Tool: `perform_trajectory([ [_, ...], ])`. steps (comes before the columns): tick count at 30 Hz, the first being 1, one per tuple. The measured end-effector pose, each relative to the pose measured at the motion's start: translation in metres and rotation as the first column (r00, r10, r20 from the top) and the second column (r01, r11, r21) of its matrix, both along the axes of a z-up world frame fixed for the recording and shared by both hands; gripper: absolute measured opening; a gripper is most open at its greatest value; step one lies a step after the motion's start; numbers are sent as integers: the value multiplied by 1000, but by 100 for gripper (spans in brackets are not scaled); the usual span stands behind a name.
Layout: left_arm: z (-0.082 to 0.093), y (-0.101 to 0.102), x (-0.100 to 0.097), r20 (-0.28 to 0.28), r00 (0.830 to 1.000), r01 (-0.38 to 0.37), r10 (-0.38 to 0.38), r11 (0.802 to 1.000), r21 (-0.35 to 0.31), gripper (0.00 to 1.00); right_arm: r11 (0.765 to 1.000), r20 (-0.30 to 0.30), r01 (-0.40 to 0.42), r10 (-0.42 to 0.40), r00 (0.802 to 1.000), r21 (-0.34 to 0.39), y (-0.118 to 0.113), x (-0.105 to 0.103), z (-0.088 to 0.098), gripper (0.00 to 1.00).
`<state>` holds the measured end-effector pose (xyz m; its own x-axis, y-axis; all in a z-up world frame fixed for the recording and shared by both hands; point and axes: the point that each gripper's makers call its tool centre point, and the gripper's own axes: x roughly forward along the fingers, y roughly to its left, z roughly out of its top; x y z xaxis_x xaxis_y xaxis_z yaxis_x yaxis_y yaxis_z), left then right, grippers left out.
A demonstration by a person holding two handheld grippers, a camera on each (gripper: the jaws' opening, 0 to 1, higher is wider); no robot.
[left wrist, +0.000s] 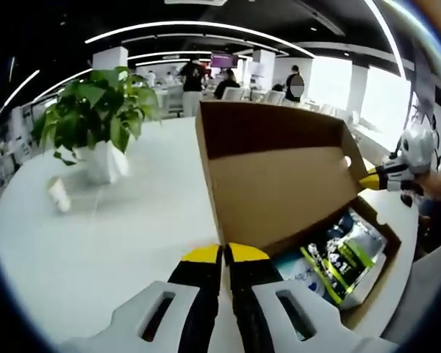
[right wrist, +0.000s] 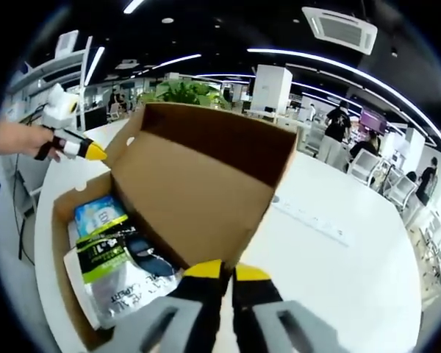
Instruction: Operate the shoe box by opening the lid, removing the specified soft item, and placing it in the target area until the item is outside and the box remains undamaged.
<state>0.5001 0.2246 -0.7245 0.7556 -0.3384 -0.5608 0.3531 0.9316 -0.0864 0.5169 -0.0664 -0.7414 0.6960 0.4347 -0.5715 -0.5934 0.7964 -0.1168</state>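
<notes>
The left hand-held gripper (left wrist: 226, 254) rises from the bottom of the left gripper view with its two yellow-tipped jaws pressed together, nothing visibly between them; the tips sit just at the lower edge of the raised lid (left wrist: 279, 184) of one brown cardboard shoe box (left wrist: 378, 283). The right hand-held gripper (right wrist: 228, 271) stands the same way in the right gripper view, jaws closed side by side and holding nothing that shows, tips close under the lid's edge.

The box stands open on a white tabletop (left wrist: 117, 243), its lid tilted up and back, the plain brown inside facing each camera. Inside the box lie soft pouches: one silver-grey pouch with a lime-green and black label (right wrist: 114, 283), and one light blue packet (right wrist: 99, 215) beside it, nearer the far wall of the box. A dark item lies between them; what it is cannot be told. All are inside the box.

In the left gripper view, the right hand-held gripper comes in from the right edge, held by a hand (left wrist: 437, 184), its yellow tip at the lid's far corner. That view also shows one potted green plant (left wrist: 103, 110) in a white pot and one small white cup (left wrist: 59, 195) near it. The right gripper view shows the left hand-held gripper at its left edge, one ceiling air unit (right wrist: 338, 26), and several people (right wrist: 336, 125) standing and sitting well beyond the tabletop.
</notes>
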Motion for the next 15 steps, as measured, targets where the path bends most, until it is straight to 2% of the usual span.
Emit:
perform_trajectory([
  [15,-1,0,6,-7,1000,10,-10,1000,6,1,1000,-8,8,-8,1000,10,1,6,-2,0],
])
